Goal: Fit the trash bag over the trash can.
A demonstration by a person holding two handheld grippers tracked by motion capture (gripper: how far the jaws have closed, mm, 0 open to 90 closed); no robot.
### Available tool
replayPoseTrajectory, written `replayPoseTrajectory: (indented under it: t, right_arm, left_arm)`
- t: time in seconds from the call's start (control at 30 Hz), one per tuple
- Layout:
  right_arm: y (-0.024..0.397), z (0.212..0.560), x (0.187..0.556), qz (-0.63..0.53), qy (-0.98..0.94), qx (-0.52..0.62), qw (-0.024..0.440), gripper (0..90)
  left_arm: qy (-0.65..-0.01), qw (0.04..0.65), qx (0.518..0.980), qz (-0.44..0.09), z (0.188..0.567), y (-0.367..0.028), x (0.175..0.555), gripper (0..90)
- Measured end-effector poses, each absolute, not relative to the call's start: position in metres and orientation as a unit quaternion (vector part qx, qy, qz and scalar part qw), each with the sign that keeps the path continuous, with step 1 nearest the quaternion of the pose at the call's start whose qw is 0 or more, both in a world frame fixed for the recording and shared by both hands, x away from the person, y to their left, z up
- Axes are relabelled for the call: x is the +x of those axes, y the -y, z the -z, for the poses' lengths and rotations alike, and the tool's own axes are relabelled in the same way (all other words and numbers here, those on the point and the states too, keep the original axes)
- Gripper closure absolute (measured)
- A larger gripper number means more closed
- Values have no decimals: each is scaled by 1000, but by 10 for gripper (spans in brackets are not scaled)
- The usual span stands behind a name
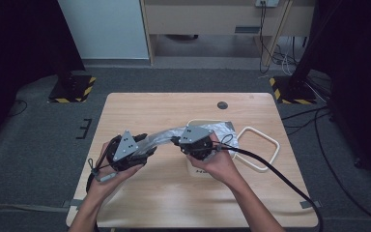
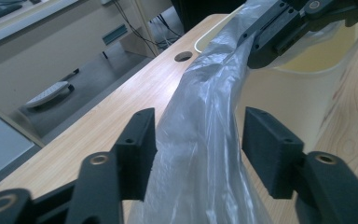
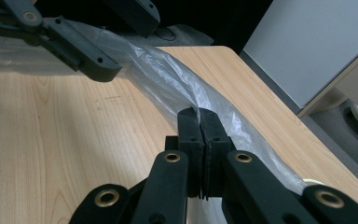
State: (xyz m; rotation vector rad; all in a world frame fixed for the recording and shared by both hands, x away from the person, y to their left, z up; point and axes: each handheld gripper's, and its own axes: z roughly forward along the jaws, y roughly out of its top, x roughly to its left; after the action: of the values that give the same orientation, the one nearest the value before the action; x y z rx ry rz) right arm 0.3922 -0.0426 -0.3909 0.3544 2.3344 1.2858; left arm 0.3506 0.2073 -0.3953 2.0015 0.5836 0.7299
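Clear plastic bag (image 1: 166, 137) stretched lengthwise between both grippers. Right gripper (image 3: 199, 122) clamped on it near the bin (image 2: 303, 84); left gripper (image 2: 198, 140) jaws apart, straddling the twisted film.

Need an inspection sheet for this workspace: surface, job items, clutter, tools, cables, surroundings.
Surface: light wooden table with a round cable hole.
Job's things: clear plastic bag stretched between both tools; cream bin behind it; cream frame lying flat on the table beside the bin.
Clutter: nothing seen.
Grippers: left tool open, bag between its jaws but pads not pressing; right tool shut on the bag.
Cables: black cable trails from the right tool off the table edge.
Surroundings: grey carpet, hazard-striped stand bases, wooden furniture behind.
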Motion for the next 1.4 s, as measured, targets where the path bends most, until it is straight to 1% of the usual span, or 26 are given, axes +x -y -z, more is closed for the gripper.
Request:
replayPoseTrajectory:
  t: [0.37, 0.53, 0.67, 0.77, 0.93, 1.07, 1.13, 1.23, 1.33, 1.4]
  right_arm:
    - [43, 391, 396, -471, -843, 145, 218, 892]
    - [45, 389, 396, -471, -842, 146, 219, 893]
    - [46, 388, 397, -471, -842, 147, 219, 895]
    - [46, 387, 397, -470, -842, 147, 220, 896]
    - [47, 386, 397, -469, -842, 149, 220, 896]
    - [50, 384, 398, -471, -841, 149, 220, 896]
    - [50, 382, 398, -472, -840, 150, 221, 896]
    - [51, 382, 397, -472, -840, 149, 221, 897]
    - [51, 383, 397, -468, -843, 147, 220, 896]
    - [50, 384, 396, -467, -844, 146, 219, 897]
  left_arm:
    - [-275, 463, 792, -288, 407, -212, 335, 330]
    - [-286, 457, 792, -287, 416, -215, 328, 311]
    - [-307, 450, 791, -279, 424, -220, 326, 295]
    - [-317, 442, 791, -280, 428, -221, 323, 261]
    - [-324, 426, 793, -291, 433, -226, 317, 271]
    - [-330, 419, 791, -301, 435, -232, 312, 328]
    - [-332, 415, 791, -303, 437, -234, 311, 374]
    - [-335, 408, 790, -312, 439, -237, 309, 515]
    - [-339, 412, 783, -322, 438, -240, 308, 685]
    - [-345, 418, 775, -325, 435, -242, 308, 764]
